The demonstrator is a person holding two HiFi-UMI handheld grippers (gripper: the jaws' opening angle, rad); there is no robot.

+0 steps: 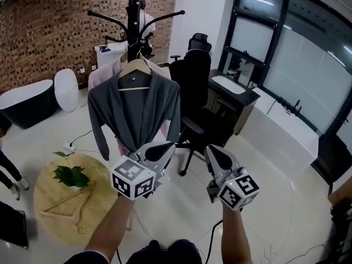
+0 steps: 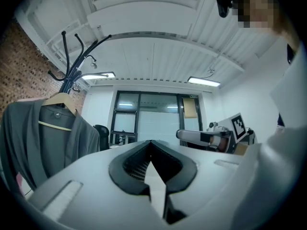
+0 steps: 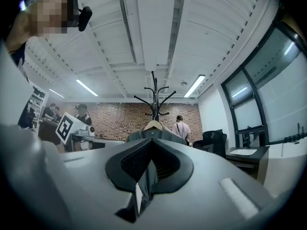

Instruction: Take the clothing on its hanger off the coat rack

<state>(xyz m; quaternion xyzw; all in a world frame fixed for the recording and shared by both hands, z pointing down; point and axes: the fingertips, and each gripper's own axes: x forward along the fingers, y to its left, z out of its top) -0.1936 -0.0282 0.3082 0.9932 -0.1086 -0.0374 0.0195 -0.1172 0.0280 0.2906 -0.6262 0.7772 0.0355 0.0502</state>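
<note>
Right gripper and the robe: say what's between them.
Nothing but open air, in the right gripper view, from the right gripper to the robe.

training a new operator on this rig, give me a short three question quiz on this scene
1. True or false: the grey garment hangs on a wooden hanger on the coat rack.
2. What lies beside the plant on the round table? A: a spare wooden hanger. B: a mug. C: a book.
3. Are the jaws of the left gripper open or shut?

Key: 1 true; 2 A; 3 shut, with nothing between them.
</note>
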